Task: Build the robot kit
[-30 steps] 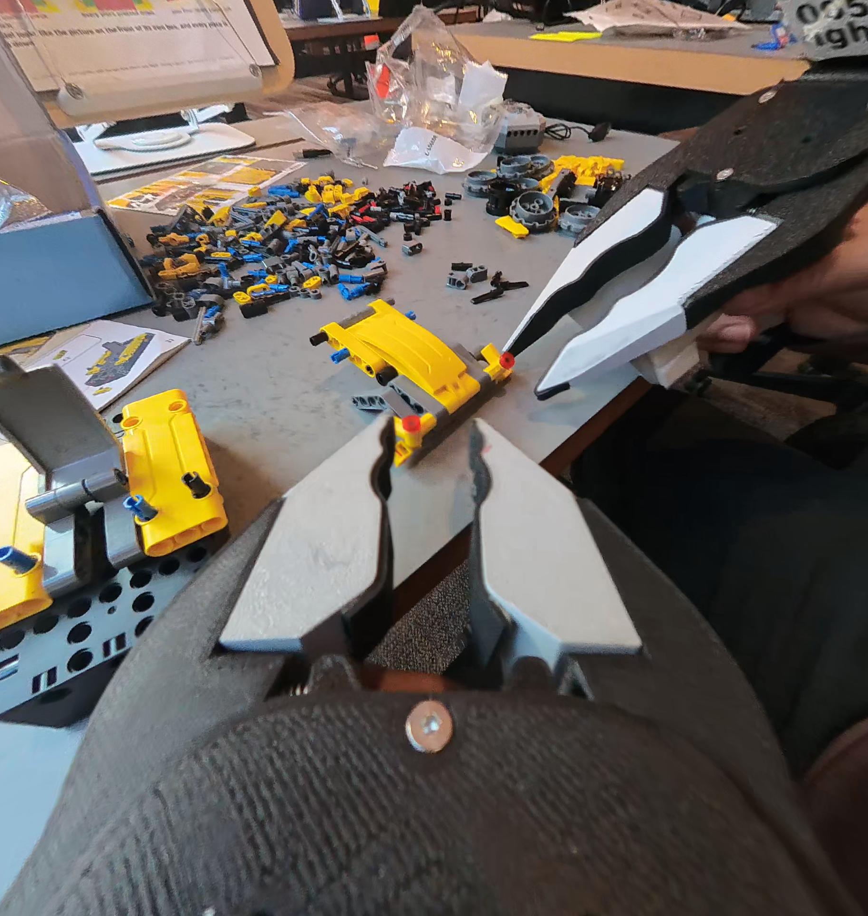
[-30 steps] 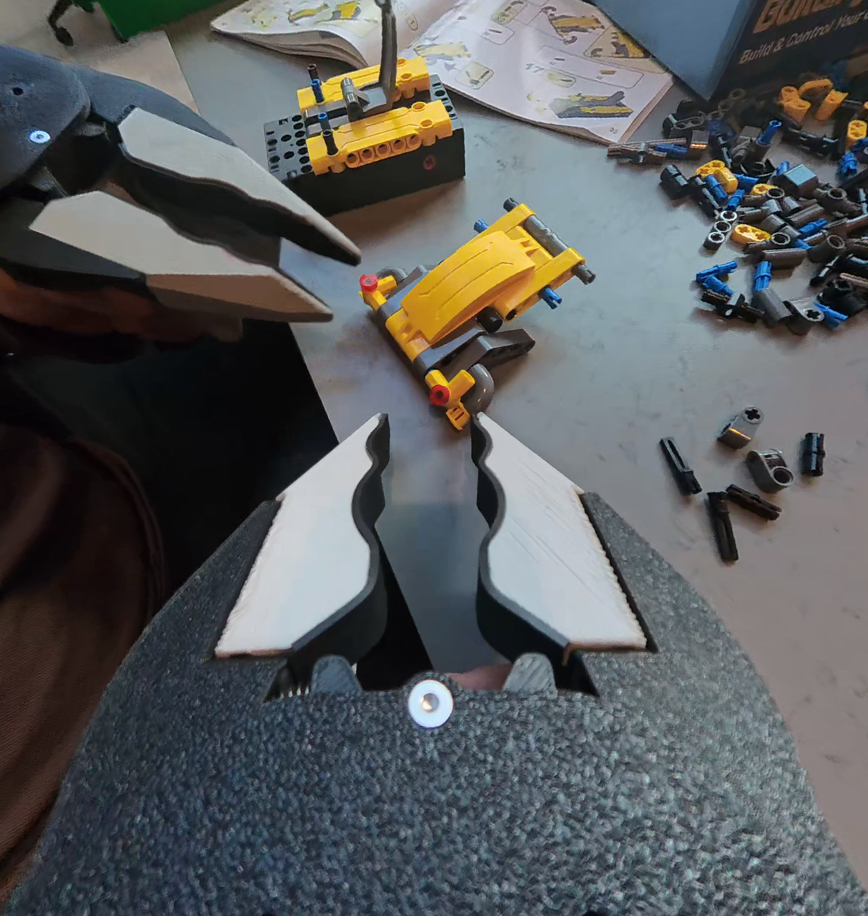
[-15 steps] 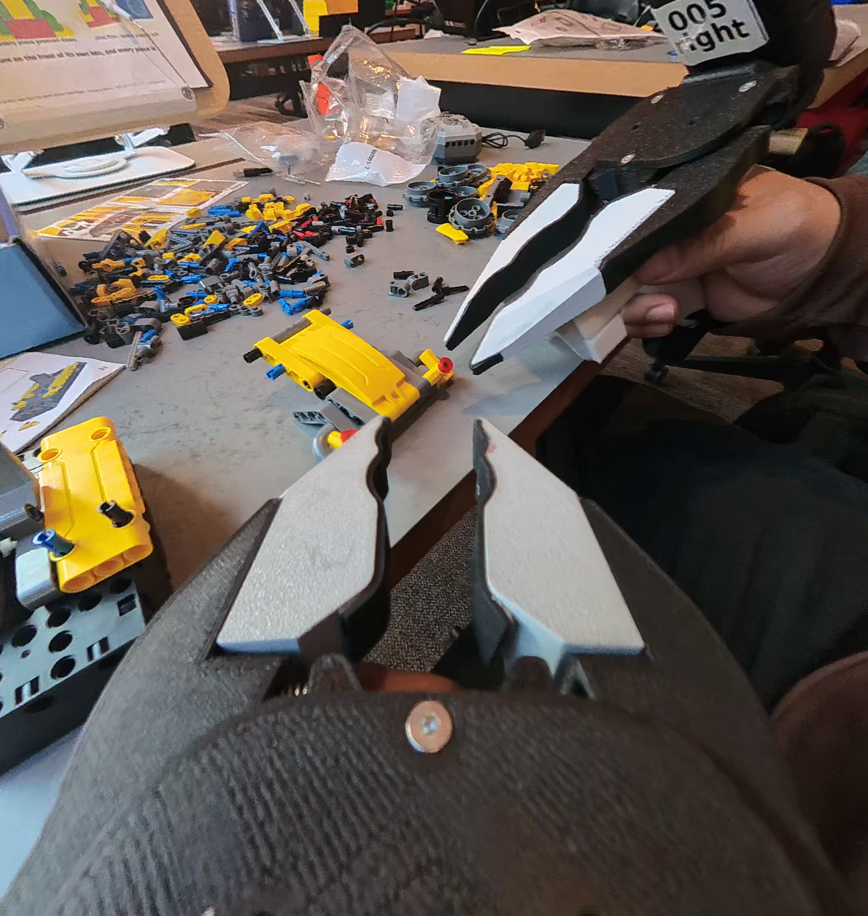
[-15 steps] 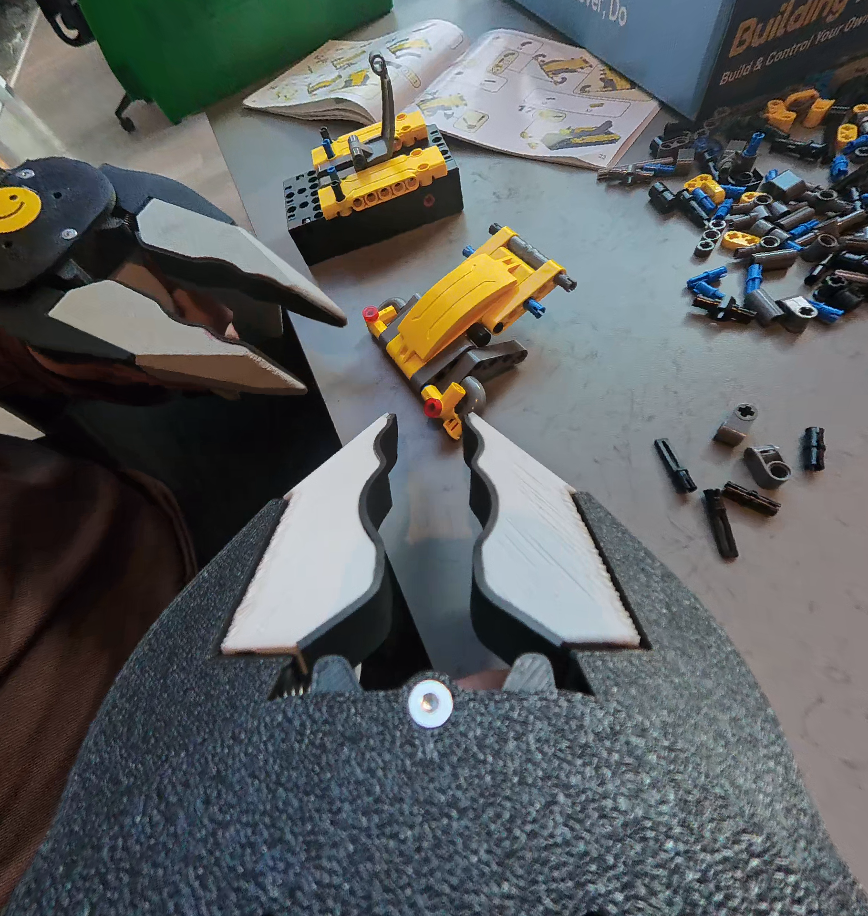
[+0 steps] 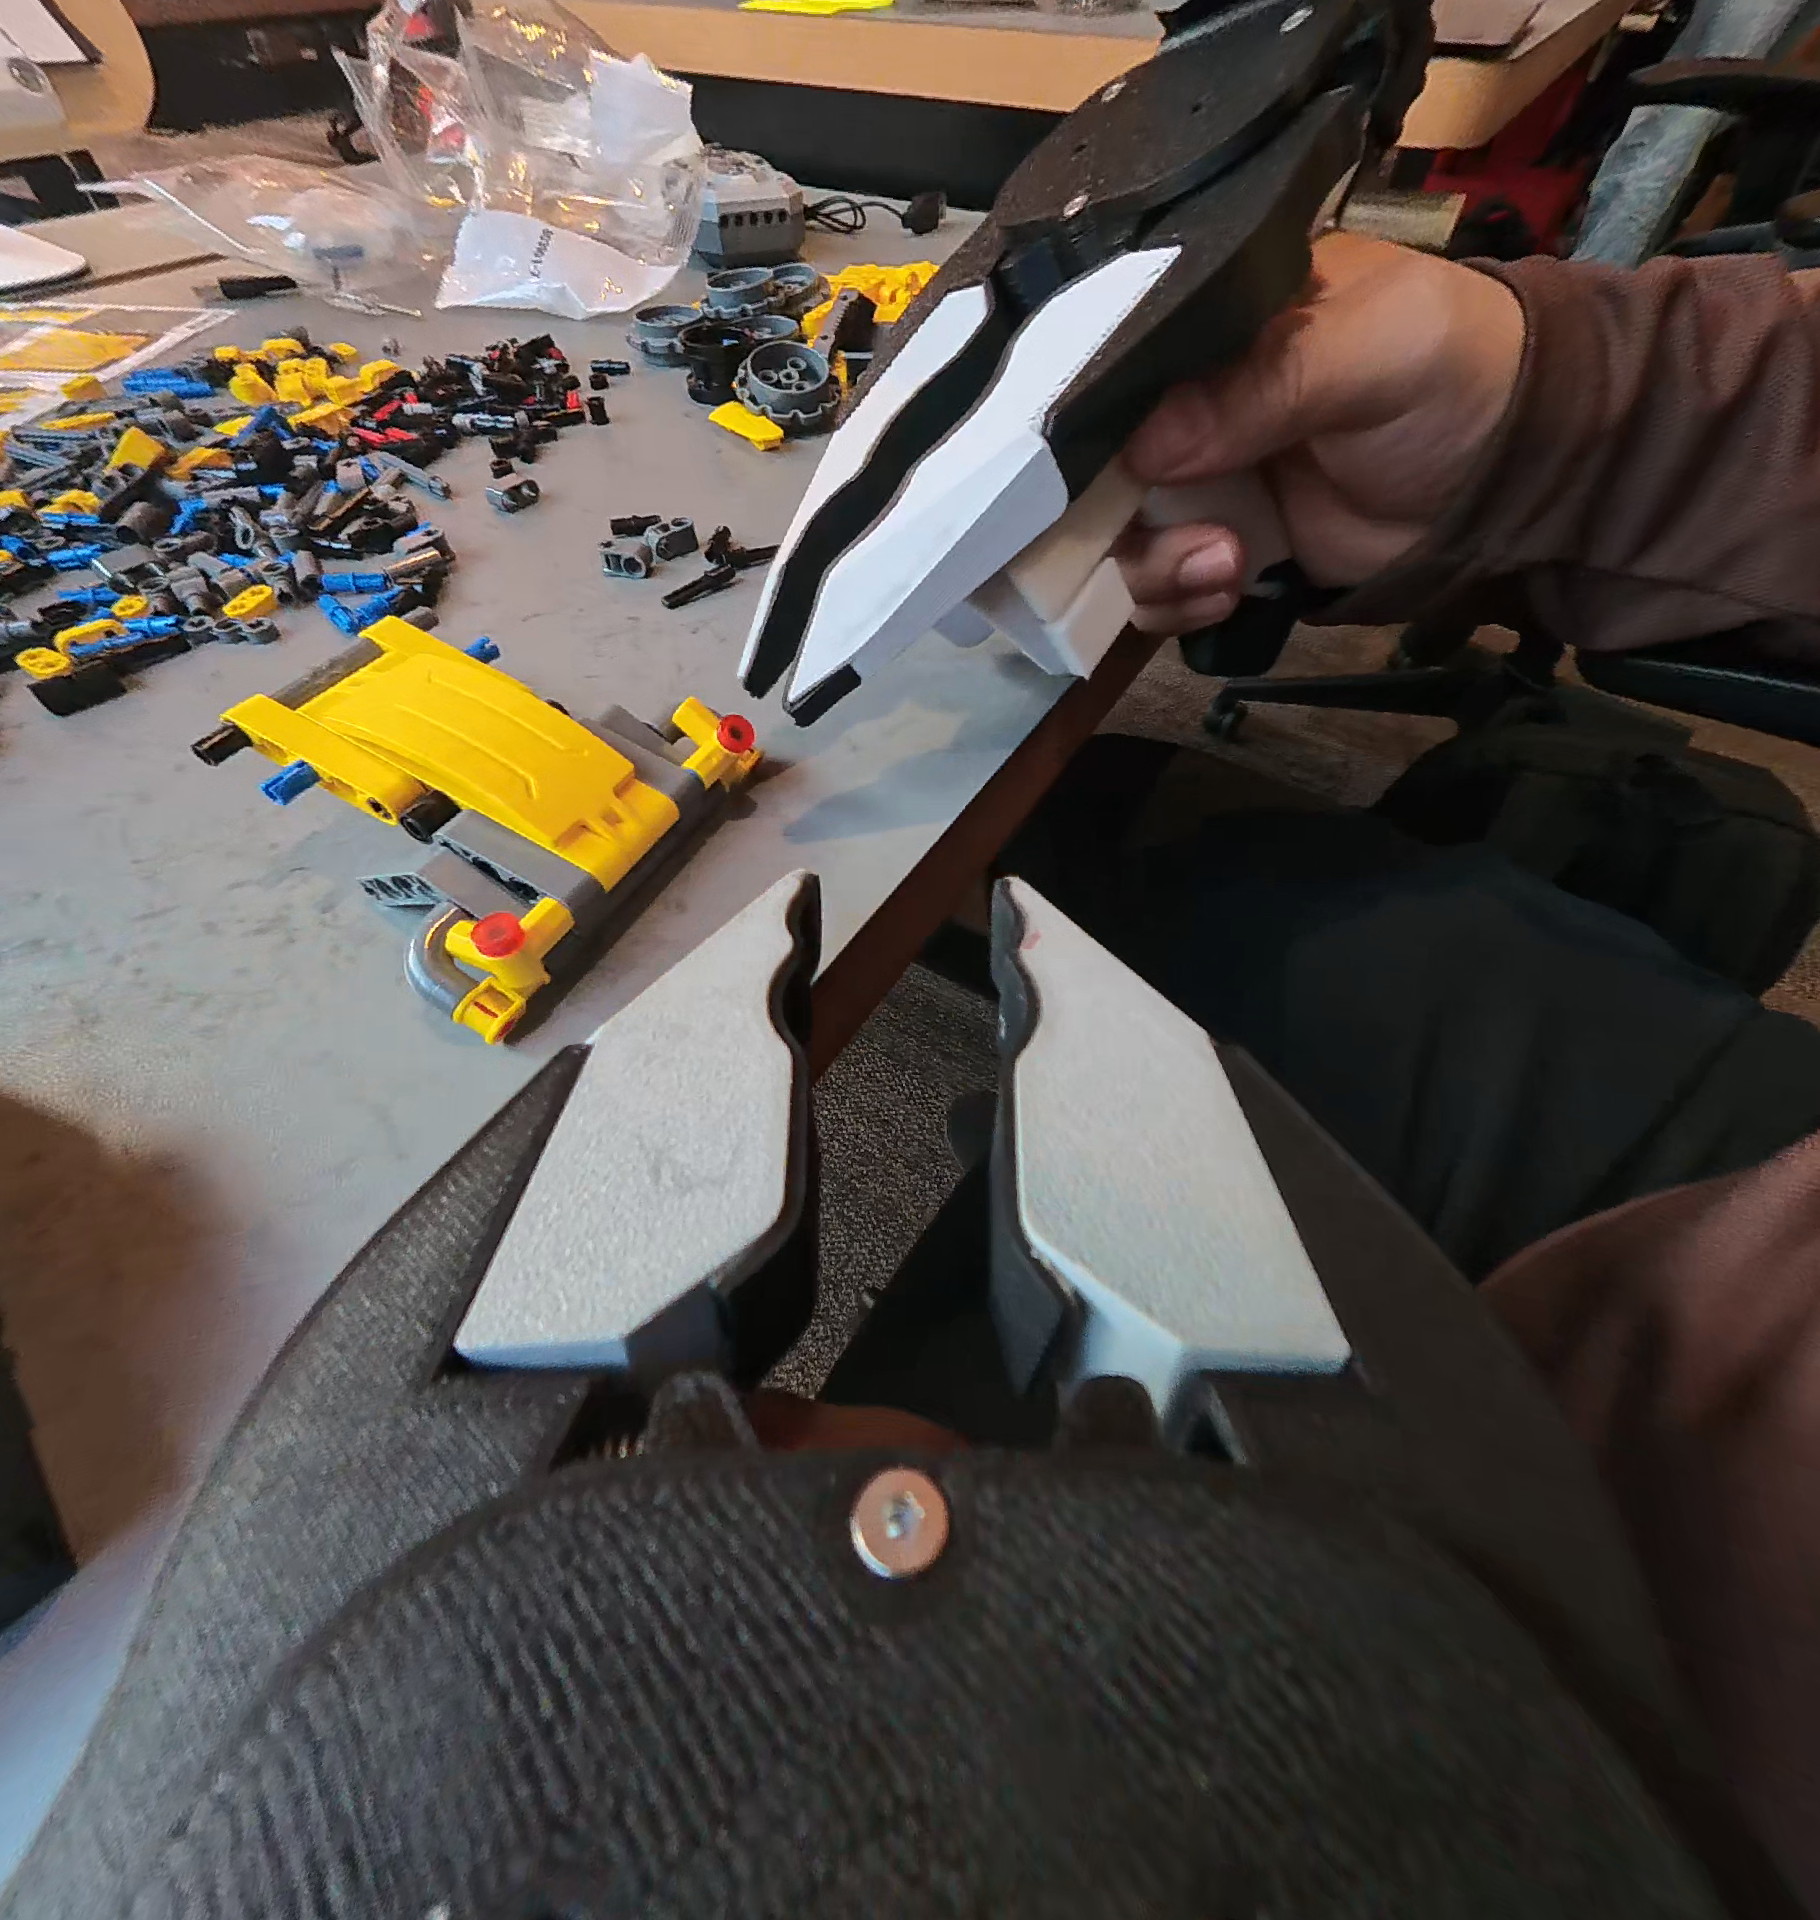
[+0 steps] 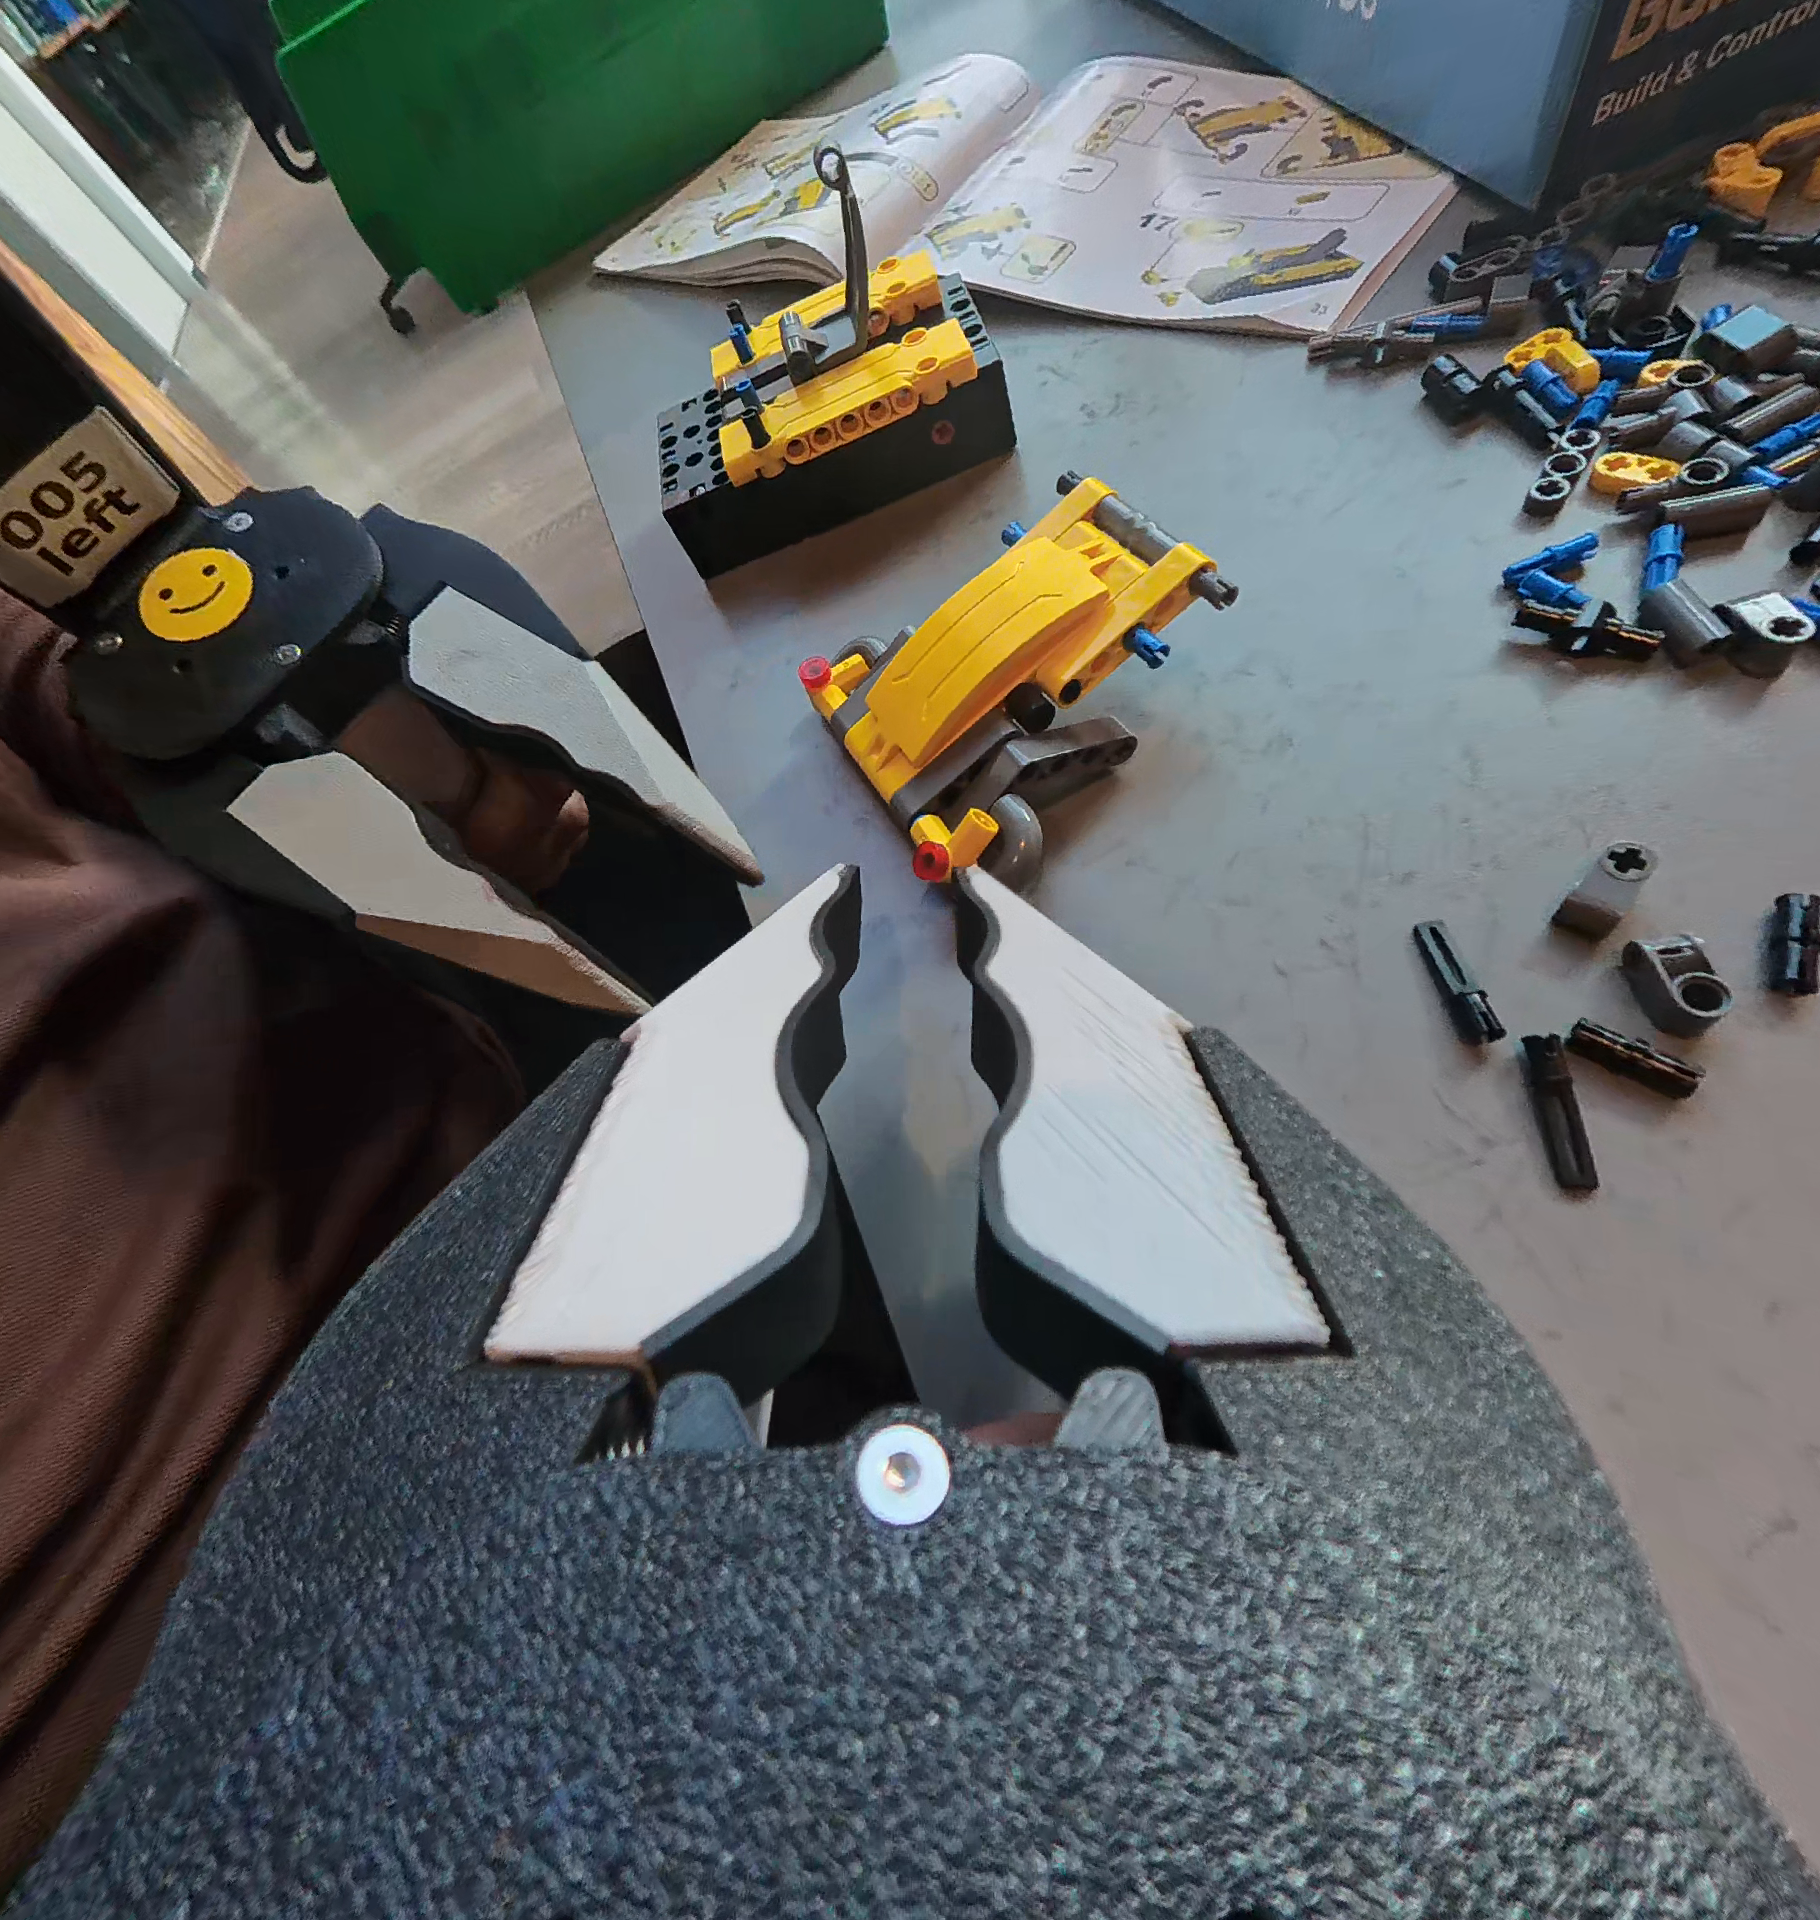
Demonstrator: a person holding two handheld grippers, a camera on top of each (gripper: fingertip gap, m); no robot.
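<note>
Hovering empty, fingers spread: right gripper (image 6: 906, 883) just beside yellow brick assembly (image 6: 999, 675); left gripper (image 5: 901, 899) over tabletop (image 5: 210, 987) edge.

The brick assembly (image 5: 449, 769) is yellow and grey with red studs. The table (image 5: 158, 997) is grey; loose pieces (image 5: 210, 499) are blue, black, yellow.

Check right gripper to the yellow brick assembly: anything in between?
Nothing visible. The right gripper, open and empty, sits just short of the yellow brick assembly, with only bare table between. The left gripper stays off to the side.
</note>
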